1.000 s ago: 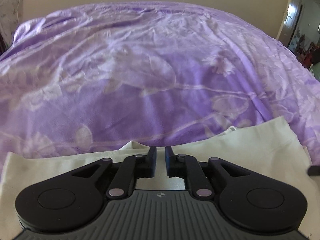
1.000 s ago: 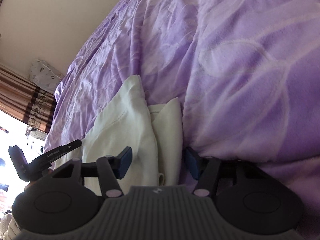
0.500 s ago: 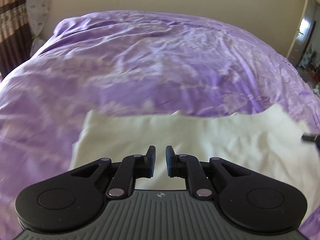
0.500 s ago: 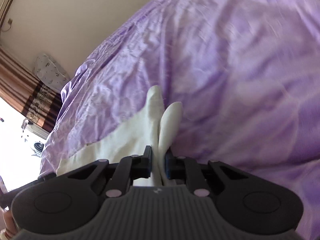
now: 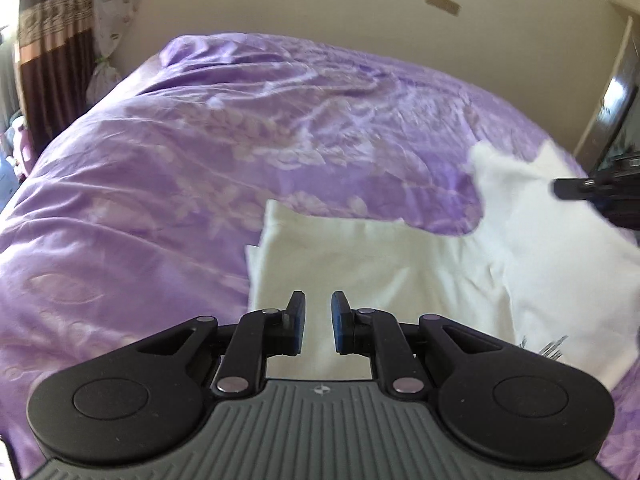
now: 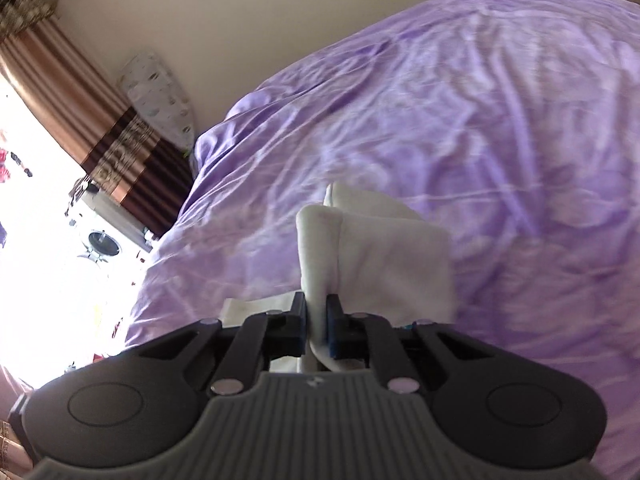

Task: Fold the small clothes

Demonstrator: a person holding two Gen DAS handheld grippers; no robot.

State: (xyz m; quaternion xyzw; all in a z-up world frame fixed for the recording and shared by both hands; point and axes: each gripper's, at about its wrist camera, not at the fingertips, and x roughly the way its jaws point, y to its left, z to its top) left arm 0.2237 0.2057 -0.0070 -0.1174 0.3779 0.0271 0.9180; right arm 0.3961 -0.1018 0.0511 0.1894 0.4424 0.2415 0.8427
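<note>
The right tongs point(image 6: 317, 326) are clenched on a gathered fold of the cream-white garment point(image 6: 380, 256), and the jaws are closing a last bit with the cloth pinched between the pads. From this grip the cloth goes forward in two soft lobes, lifted above the purple bedspread point(image 6: 500, 128).

The left tongs point(image 5: 317, 322) stand with a narrow gap between the pads point(image 5: 298, 320). The garment point(image 5: 360, 264) lies under them, but nothing is between the pads and they grasp nothing.

In the left wrist view most of the garment is spread flat on the bedspread point(image 5: 180, 184), just in front of the left tongs. Its right part is raised and brighter, and there the dark tip of the right tongs point(image 5: 576, 190) touches it. A small grey print point(image 5: 546, 346) is on the cloth near its right edge.

Beyond the bedspread, on its far left side, hangs a brown striped curtain point(image 6: 92, 120), and a light patterned ironing board point(image 6: 160, 96) leans on the beige wall point(image 6: 280, 12).
</note>
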